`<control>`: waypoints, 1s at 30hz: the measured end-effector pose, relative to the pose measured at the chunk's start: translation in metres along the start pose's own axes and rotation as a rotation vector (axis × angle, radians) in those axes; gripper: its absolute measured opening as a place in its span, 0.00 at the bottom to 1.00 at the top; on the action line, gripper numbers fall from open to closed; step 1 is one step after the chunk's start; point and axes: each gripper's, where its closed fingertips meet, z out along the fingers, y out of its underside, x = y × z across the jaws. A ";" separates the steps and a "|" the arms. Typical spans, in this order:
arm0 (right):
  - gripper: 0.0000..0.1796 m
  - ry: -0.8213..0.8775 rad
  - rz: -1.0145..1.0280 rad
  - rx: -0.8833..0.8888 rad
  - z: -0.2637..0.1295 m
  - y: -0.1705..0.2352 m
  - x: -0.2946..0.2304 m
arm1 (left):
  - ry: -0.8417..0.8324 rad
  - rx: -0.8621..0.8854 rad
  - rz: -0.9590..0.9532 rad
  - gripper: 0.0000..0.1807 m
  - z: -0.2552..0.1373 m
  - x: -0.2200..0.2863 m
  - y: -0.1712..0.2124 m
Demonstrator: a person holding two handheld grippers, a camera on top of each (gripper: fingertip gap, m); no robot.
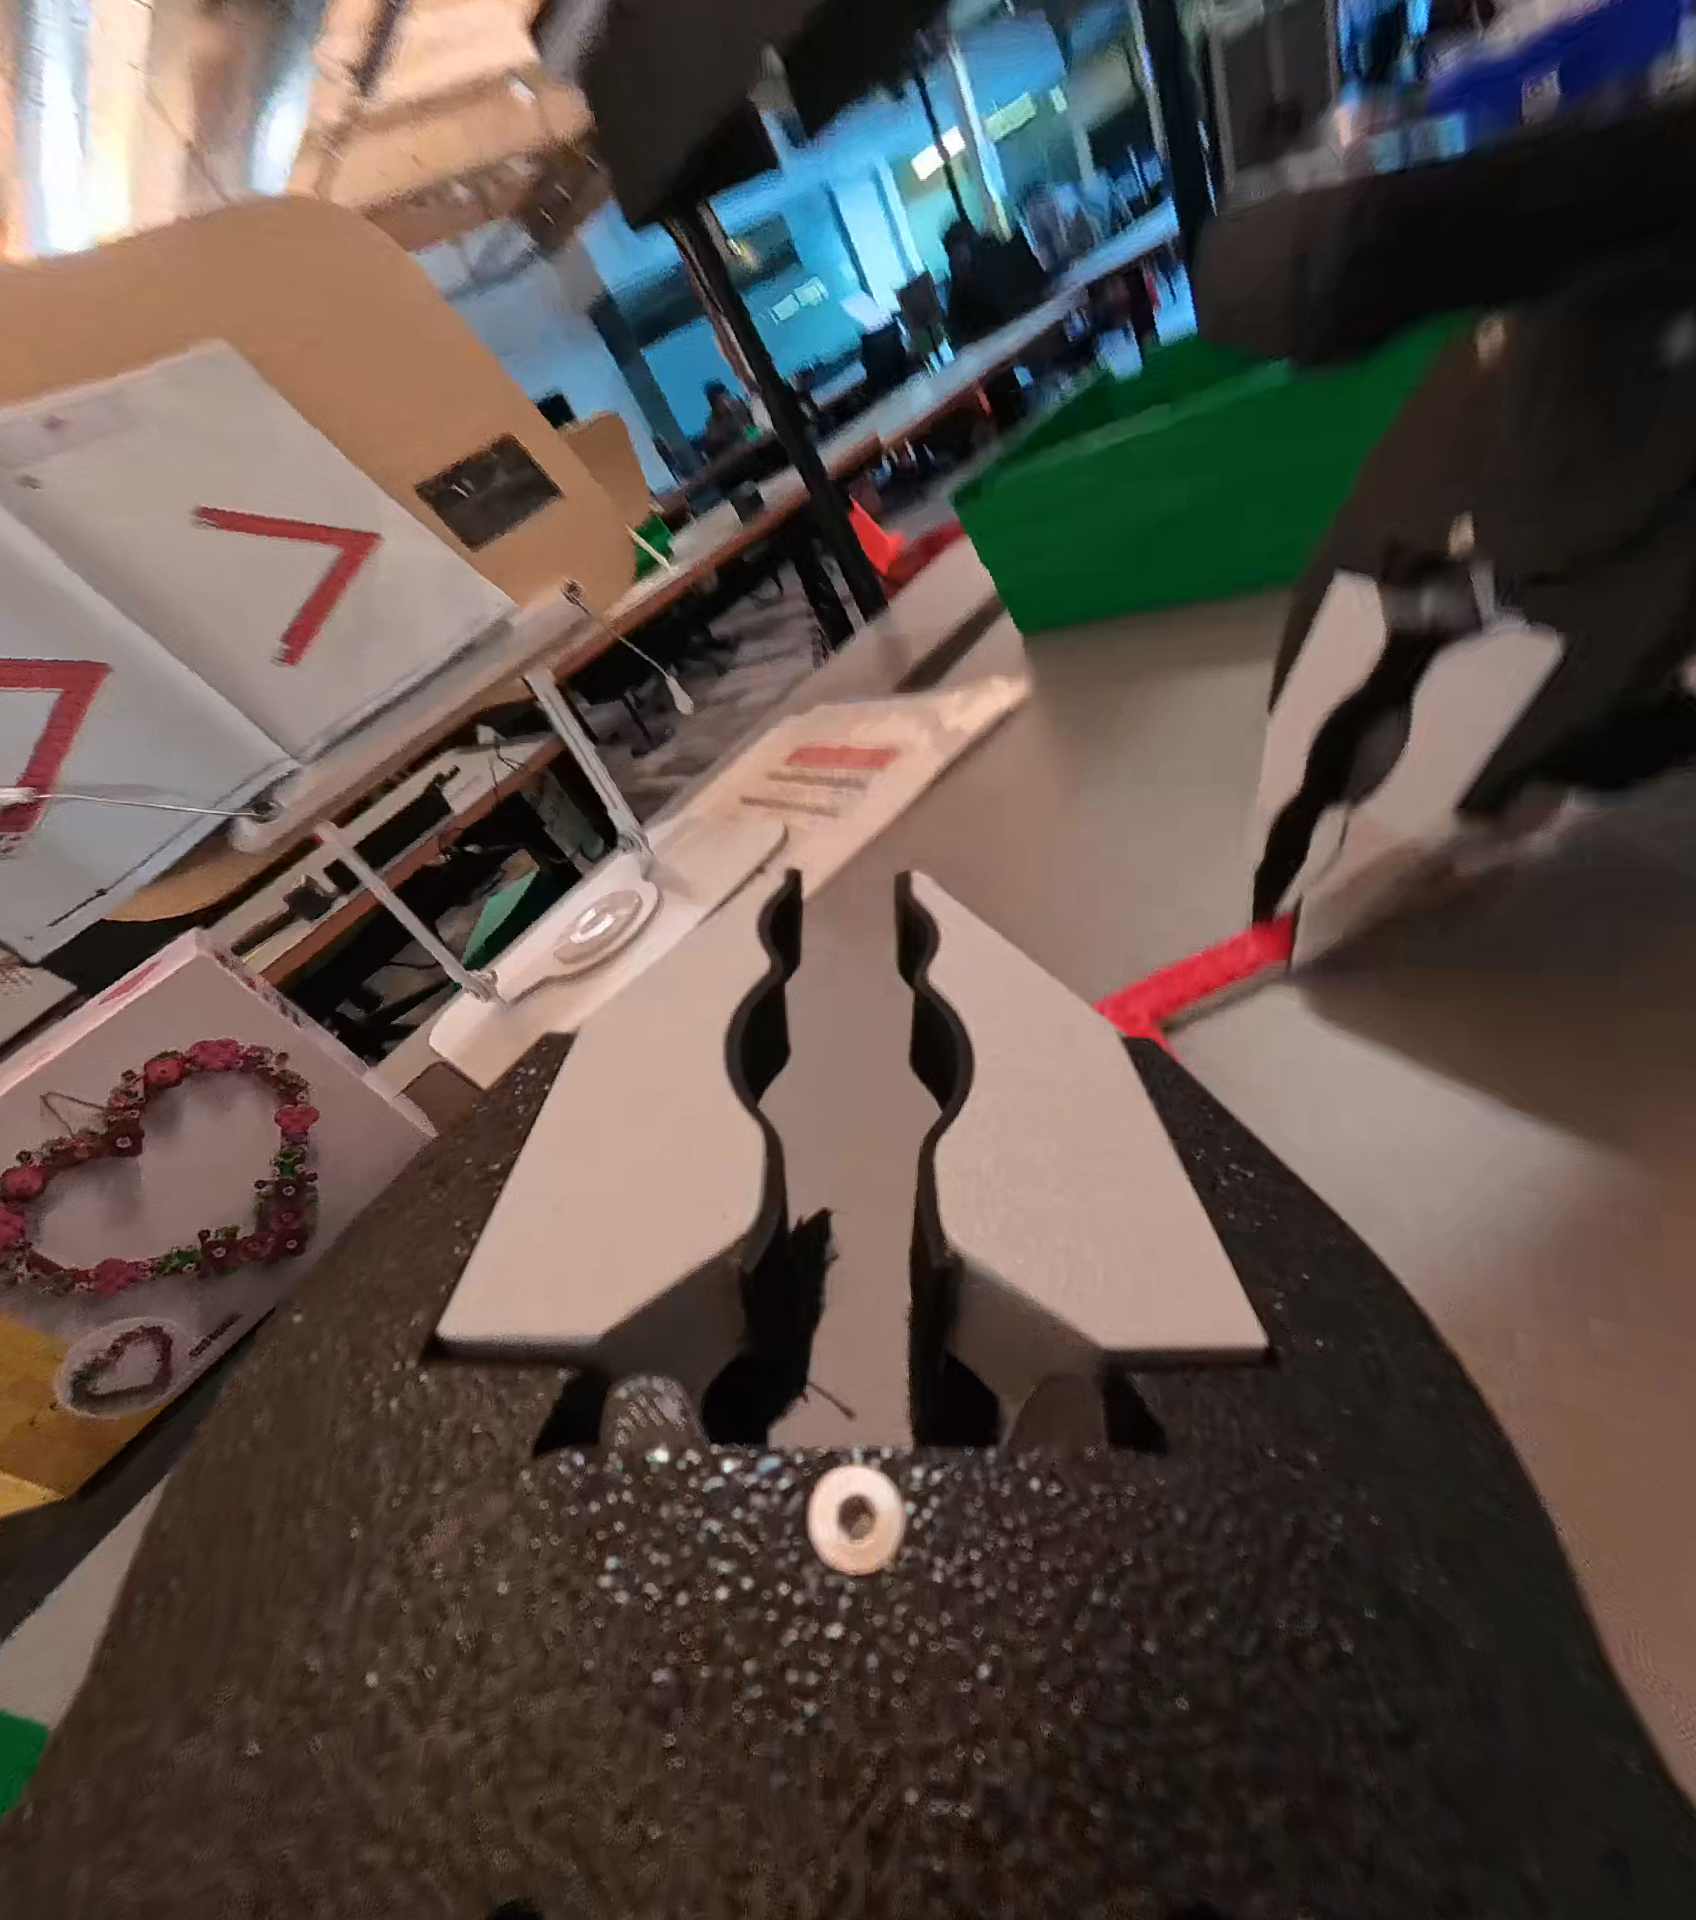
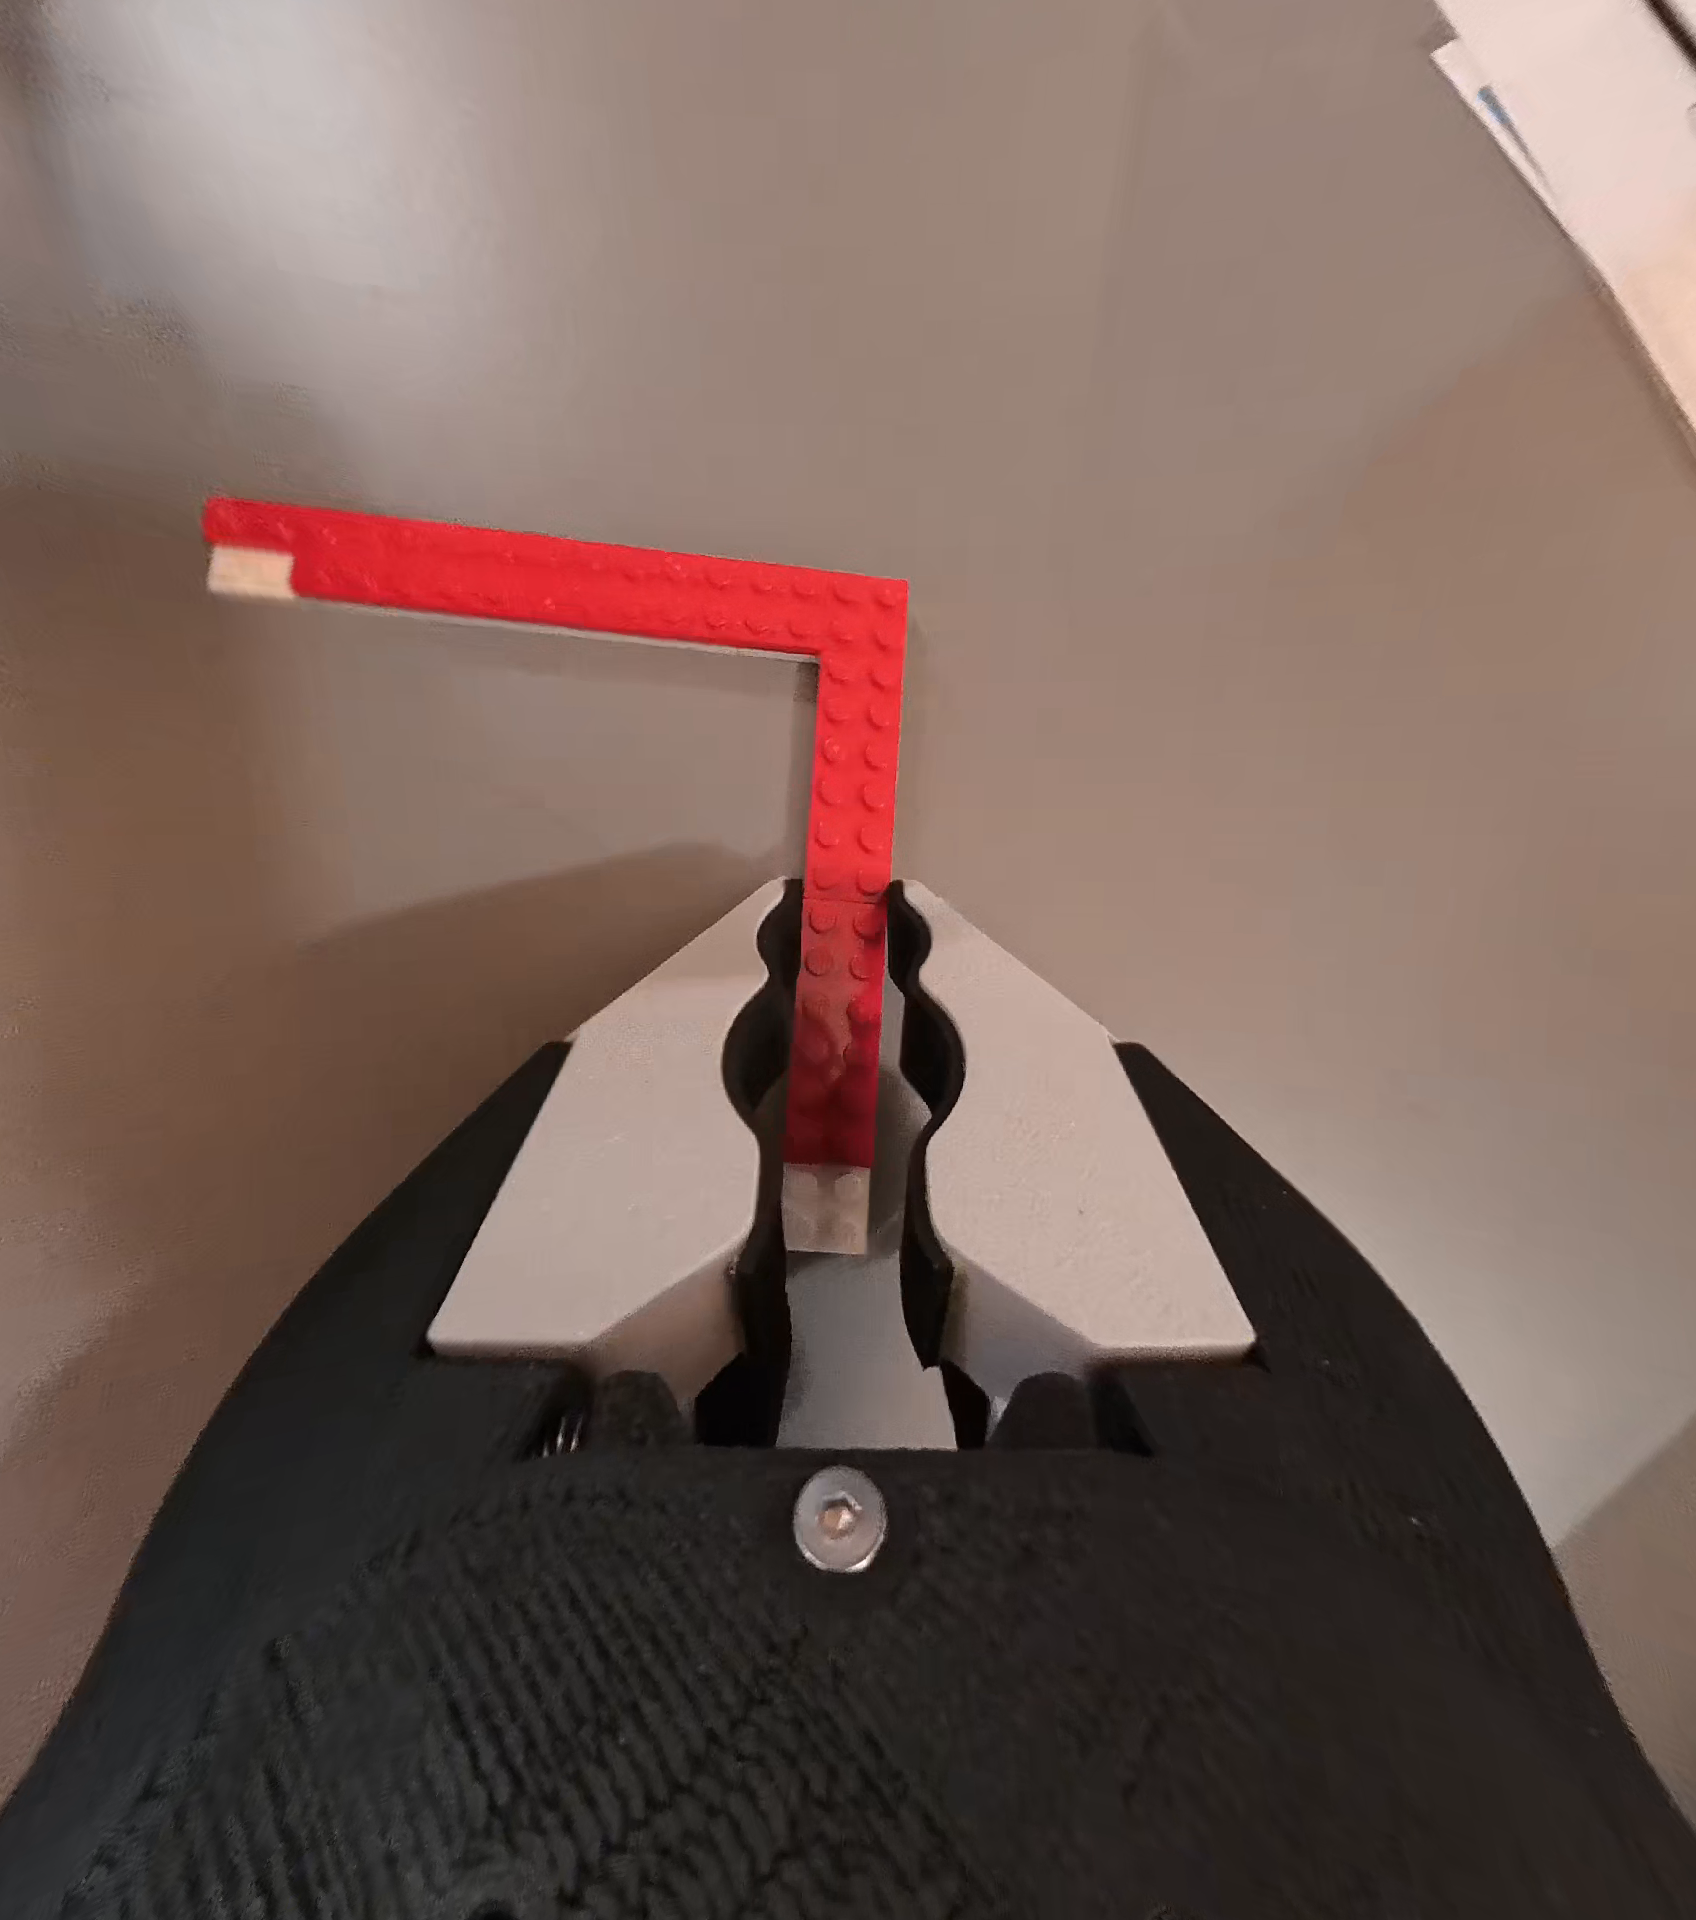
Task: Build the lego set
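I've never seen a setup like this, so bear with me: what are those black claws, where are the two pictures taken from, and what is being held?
Each claw is a hand-held two-finger gripper with a camera looking along its fingers. The left wrist view shows the left gripper, open and empty above the grey table. Beside it stand a heart-wreath set box and an open instruction booklet. The right wrist view shows the right gripper around one leg of a red L-shaped Lego piece lying on the table; a firm grip cannot be confirmed.

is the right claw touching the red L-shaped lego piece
Cannot tell. In the right wrist view the red L-shaped lego piece lies between the right claw fingers, close to the right finger, but no plain contact or gap shows.
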 end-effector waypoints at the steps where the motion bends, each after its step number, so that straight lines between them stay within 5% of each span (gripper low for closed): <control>1: 0.08 -0.031 -0.002 0.001 -0.001 0.001 0.000 | 0.037 -0.032 0.047 0.11 0.003 0.007 0.008; 7: 0.08 -0.233 0.099 0.019 -0.005 0.003 0.005 | 0.203 -0.155 0.366 0.21 0.011 0.041 0.049; 16: 0.08 -0.526 0.179 0.075 -0.013 -0.005 0.003 | 0.398 -0.159 0.385 0.29 0.022 0.066 0.071; 30: 0.08 -0.582 0.158 0.092 -0.009 -0.003 0.002 | 0.372 0.007 0.683 0.05 0.049 0.098 0.060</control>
